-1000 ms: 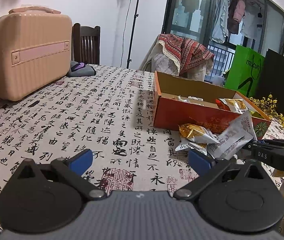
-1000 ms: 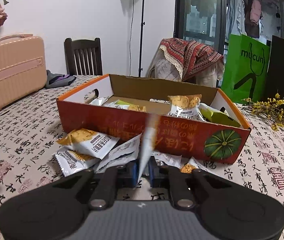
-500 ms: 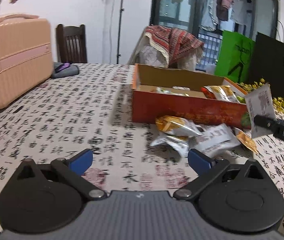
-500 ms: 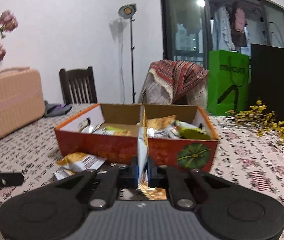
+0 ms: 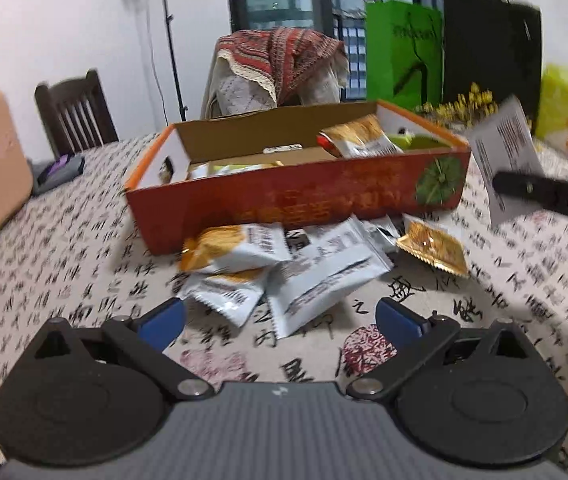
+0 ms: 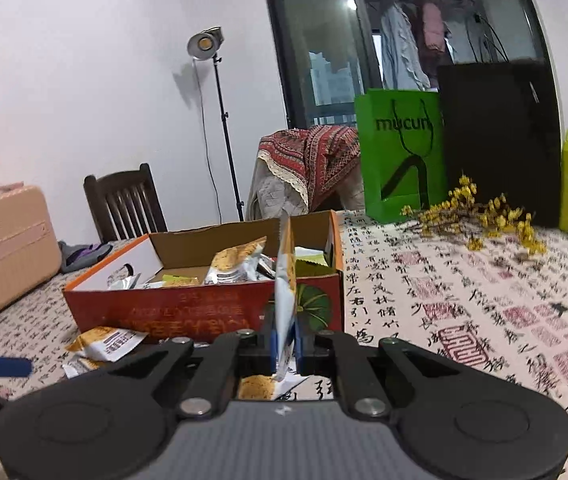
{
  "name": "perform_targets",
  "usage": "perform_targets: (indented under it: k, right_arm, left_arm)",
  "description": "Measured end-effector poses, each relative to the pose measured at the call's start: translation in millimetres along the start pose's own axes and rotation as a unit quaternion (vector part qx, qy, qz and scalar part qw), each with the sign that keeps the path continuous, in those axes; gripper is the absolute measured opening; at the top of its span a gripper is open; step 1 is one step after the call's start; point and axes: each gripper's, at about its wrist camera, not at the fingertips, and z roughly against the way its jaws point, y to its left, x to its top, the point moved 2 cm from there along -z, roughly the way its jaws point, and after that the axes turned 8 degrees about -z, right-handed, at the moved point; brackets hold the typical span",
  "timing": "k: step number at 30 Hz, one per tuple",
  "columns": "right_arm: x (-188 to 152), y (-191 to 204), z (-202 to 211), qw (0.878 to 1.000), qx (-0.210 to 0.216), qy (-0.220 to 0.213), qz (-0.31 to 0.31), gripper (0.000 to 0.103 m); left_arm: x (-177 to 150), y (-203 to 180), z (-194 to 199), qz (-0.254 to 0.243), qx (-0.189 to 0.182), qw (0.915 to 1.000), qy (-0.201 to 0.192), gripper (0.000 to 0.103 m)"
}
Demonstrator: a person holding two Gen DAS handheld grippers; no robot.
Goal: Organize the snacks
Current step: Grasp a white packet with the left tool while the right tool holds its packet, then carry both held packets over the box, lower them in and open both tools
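An orange cardboard box (image 5: 295, 196) (image 6: 204, 304) stands on the printed tablecloth with several snack packets inside. More snack packets (image 5: 280, 268) lie loose in front of it. My left gripper (image 5: 280, 320) is open just short of this pile, with nothing between its blue pads. My right gripper (image 6: 285, 350) is shut on a white and orange snack packet (image 6: 285, 280), held edge-on and raised near the box's right end. In the left wrist view that held packet (image 5: 503, 148) shows at the right, with the right gripper's black finger (image 5: 551, 198) across it.
A pink case (image 6: 4, 244) stands at the table's left. A dark chair (image 6: 124, 204), a draped chair (image 6: 307, 168) and a lamp stand (image 6: 220, 120) are behind the table. A green bag (image 6: 399, 156), a black bag (image 6: 495, 140) and yellow flowers (image 6: 479, 216) sit at the back right.
My left gripper has moved right and nearer the loose packets, still open. My right gripper has lifted its packet and carried it right, toward the box's right end.
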Motion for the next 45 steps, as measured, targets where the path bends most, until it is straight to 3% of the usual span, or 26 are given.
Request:
perform_targets:
  k: [7, 9, 15, 16, 17, 19, 34, 45]
  right_arm:
    - [-5.5, -3.7, -1.8, 1.000, 0.021, -0.003, -0.005, 0.008]
    - [-5.9, -4.5, -2.1, 1.000, 0.023, 0.000, -0.010, 0.008]
    - [-8.8, -2.5, -2.7, 1.000, 0.029, 0.006, -0.008, 0.008]
    - [-9.0, -2.6, -2.4, 1.000, 0.030, 0.006, -0.008, 0.008]
    - [-9.1, -2.9, -2.4, 1.000, 0.030, 0.006, -0.009, 0.008]
    - [-8.3, -3.8, -2.9, 1.000, 0.028, 0.006, -0.011, 0.008]
    - [-6.0, 10.6, 5.3, 1.000, 0.019, -0.003, 0.015, 0.008]
    - [35.1, 59.0, -1.9, 0.998, 0.043, -0.006, 0.045, 0.008]
  left_arm:
    - [12.8, -28.3, -26.4, -0.070, 0.042, 0.9967, 0.001, 0.103]
    - [14.8, -31.1, -36.0, -0.074, 0.058, 0.9956, 0.009, 0.096]
    - [19.1, -20.9, -45.6, -0.047, 0.033, 0.9982, 0.018, 0.054]
    - [19.6, -17.4, -46.0, -0.040, 0.021, 0.9988, 0.019, 0.037]
    - [20.1, -14.4, -46.3, -0.032, 0.009, 0.9992, 0.022, 0.026]
    - [20.6, -7.3, -44.5, -0.017, 0.000, 0.9996, 0.021, 0.013]
    - [27.4, 38.1, 11.2, 0.057, -0.033, 0.9958, -0.064, 0.012]
    - [61.0, 63.7, 29.8, 0.090, -0.044, 0.9863, -0.131, 0.012]
